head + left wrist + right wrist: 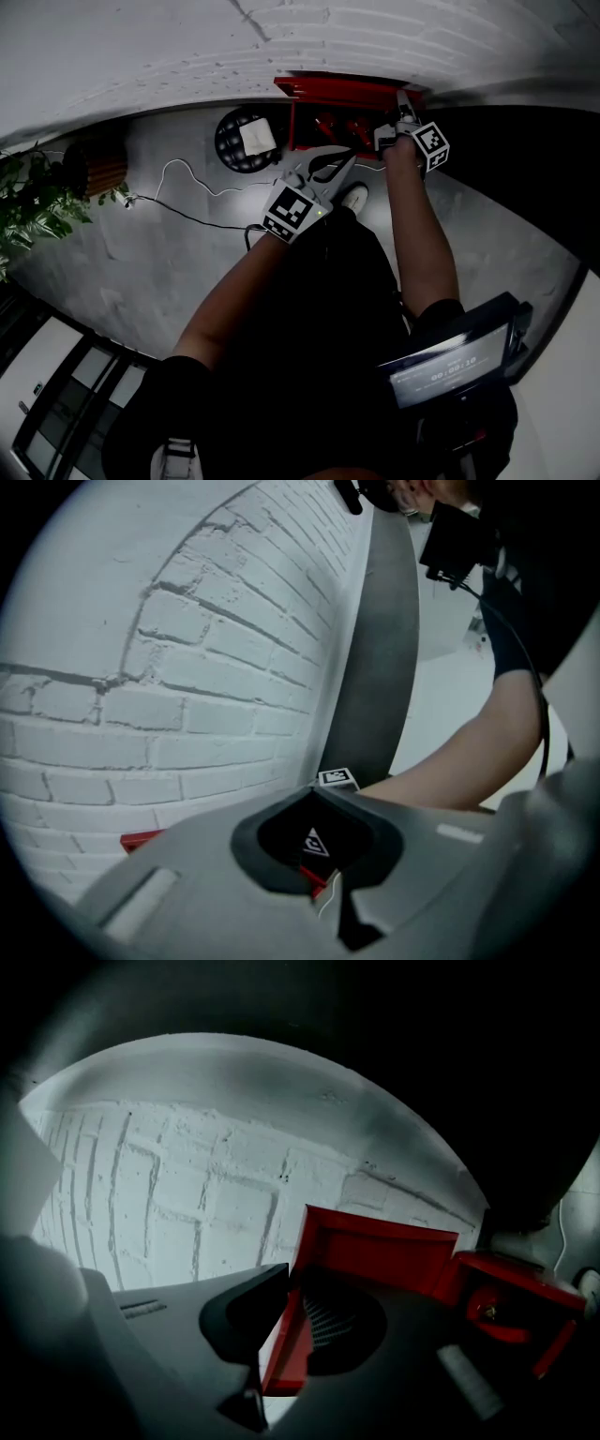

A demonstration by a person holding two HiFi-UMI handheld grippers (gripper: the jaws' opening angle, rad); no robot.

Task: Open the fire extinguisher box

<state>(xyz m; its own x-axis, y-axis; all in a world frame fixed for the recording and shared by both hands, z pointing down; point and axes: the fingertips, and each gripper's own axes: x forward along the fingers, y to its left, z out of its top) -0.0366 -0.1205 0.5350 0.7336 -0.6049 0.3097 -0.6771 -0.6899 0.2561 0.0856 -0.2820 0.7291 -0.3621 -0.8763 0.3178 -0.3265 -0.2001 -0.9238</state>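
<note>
Right gripper [295, 1307] clamps extinguisher box door [384, 1251], 12 o'clock, looks part-open; next swing wider. Left gripper [317, 799] closed, empty.

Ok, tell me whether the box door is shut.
No, in the right gripper view the red door stands swung away from the box, its edge between the jaws of the right gripper.

Fire extinguisher box [506, 1272] — red, on the grey floor [187, 253] against the white brick wall [141, 47] | state: open, inside showing | lid [375, 1251] — red, raised rim round its inner face, swung up and standing in front of the bricks | inside: red extinguisher [497, 1309], brass-coloured fitting visible
</note>
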